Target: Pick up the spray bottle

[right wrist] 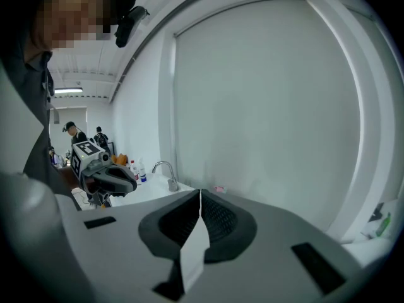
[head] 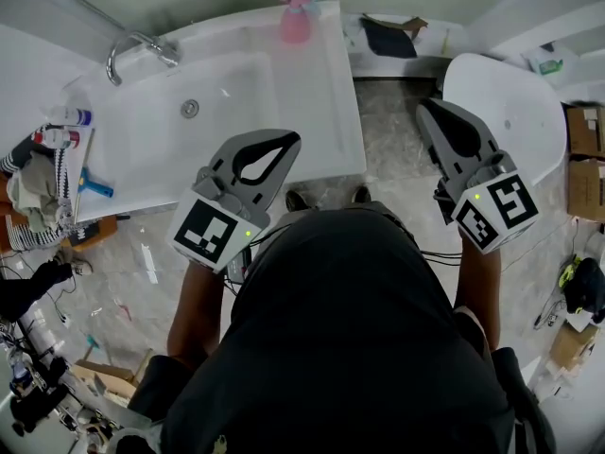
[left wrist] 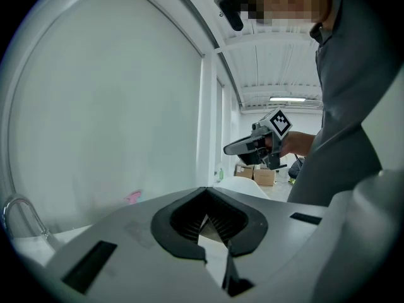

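White basin (head: 321, 112) gleams, smooth and glossy. The tap (head: 132, 47) at its back left corner is bright polished metal. On the back rim, the spray bottle (head: 296, 19) is pink translucent plastic. Left gripper (head: 288, 141) and right gripper (head: 427, 108) are matt grey plastic. The floor (head: 397, 140) looks like veined stone.

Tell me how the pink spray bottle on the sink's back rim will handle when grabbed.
The pink plastic spray bottle looks small, so probably light. It stands upright on the white sink's back rim, so a nudge may tip it. Smooth plastic could slip.
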Action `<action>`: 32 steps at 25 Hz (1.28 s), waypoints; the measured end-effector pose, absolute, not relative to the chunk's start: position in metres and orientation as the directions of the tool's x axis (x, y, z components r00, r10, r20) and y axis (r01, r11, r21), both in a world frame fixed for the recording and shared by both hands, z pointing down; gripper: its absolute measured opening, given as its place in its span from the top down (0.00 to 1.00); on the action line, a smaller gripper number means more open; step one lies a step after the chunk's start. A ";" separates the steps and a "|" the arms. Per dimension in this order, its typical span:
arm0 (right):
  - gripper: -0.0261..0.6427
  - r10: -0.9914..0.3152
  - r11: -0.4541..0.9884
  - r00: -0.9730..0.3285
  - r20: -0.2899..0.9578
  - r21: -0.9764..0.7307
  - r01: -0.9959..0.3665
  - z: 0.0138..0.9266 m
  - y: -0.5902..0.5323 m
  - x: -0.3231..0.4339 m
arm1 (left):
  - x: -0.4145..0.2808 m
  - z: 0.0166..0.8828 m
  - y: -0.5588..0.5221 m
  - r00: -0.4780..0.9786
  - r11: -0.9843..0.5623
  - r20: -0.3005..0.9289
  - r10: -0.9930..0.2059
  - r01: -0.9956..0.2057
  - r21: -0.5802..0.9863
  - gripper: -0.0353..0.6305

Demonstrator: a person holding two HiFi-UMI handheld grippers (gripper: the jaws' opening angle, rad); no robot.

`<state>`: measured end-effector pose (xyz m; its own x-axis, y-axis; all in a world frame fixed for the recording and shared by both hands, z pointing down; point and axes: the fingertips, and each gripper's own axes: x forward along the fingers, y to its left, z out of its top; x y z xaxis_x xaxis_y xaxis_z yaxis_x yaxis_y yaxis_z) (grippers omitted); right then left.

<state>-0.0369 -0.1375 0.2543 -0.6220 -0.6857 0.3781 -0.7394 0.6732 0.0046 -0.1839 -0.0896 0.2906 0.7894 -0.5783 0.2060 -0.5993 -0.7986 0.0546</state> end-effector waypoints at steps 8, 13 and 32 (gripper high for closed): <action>0.94 -0.684 0.670 -0.609 0.402 0.013 -0.743 0.255 -0.143 -0.040 | -0.186 0.302 -0.102 0.804 -0.809 0.212 -0.556 -0.582 0.082 0.94; 0.94 -0.659 0.681 -0.619 0.427 -0.009 -0.732 0.267 -0.160 -0.023 | -0.172 0.306 -0.118 0.794 -0.800 0.231 -0.563 -0.593 0.088 0.94; 0.94 -0.474 0.822 -0.795 0.377 -0.134 -0.554 0.300 -0.273 0.038 | -0.079 0.300 -0.187 0.637 -0.671 0.361 -0.681 -0.740 0.039 0.94</action>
<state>0.0381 -0.2732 0.2996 -0.7953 -0.4743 0.3774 -0.5537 0.8219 -0.1340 -0.0794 -0.1871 0.3005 0.6367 -0.6815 0.3609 -0.7404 -0.6711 0.0389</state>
